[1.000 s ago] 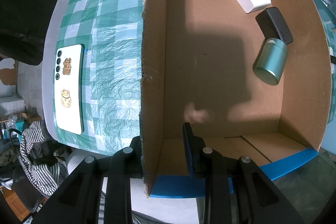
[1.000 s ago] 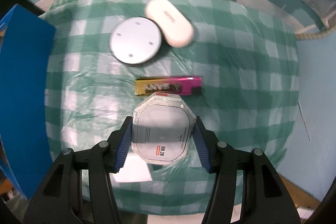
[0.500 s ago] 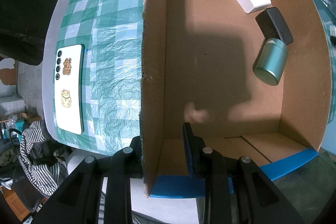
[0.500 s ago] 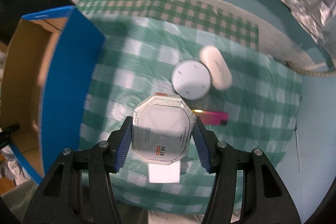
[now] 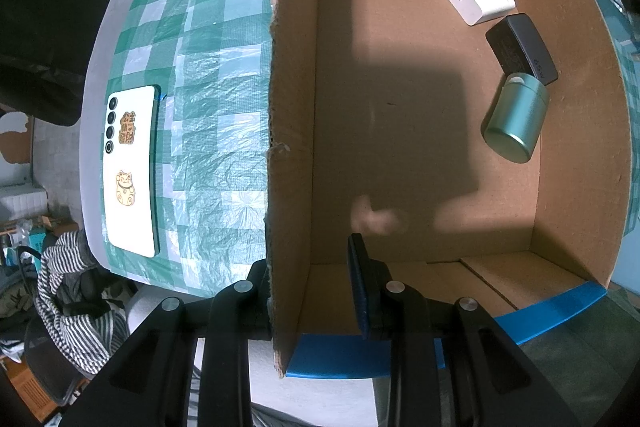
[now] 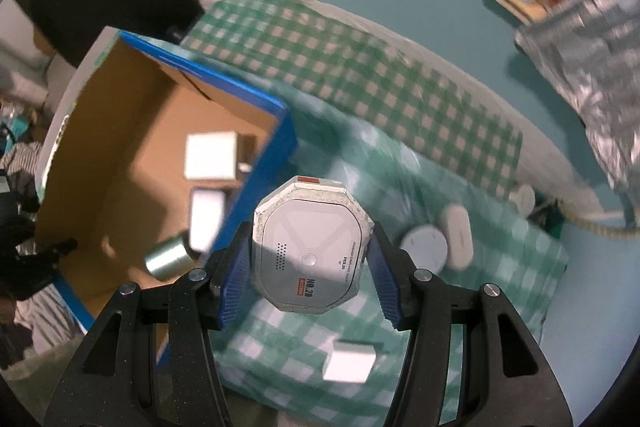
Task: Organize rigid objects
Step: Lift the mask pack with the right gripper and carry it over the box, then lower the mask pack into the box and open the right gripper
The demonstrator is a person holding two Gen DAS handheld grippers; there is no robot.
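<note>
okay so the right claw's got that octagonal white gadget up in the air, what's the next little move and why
Probably carry it leftward over the open cardboard box. The right claw holds the white octagonal device above the green checked cloth, short of the blue box wall, and bare floor shows beside the green metal tin.

Motion blur smears the brown cardboard box (image 6: pixel 132 163) in the right wrist view; its contents are soft shapes. The box wall hides the left gripper's (image 5: pixel 310 281) left fingertip.
</note>
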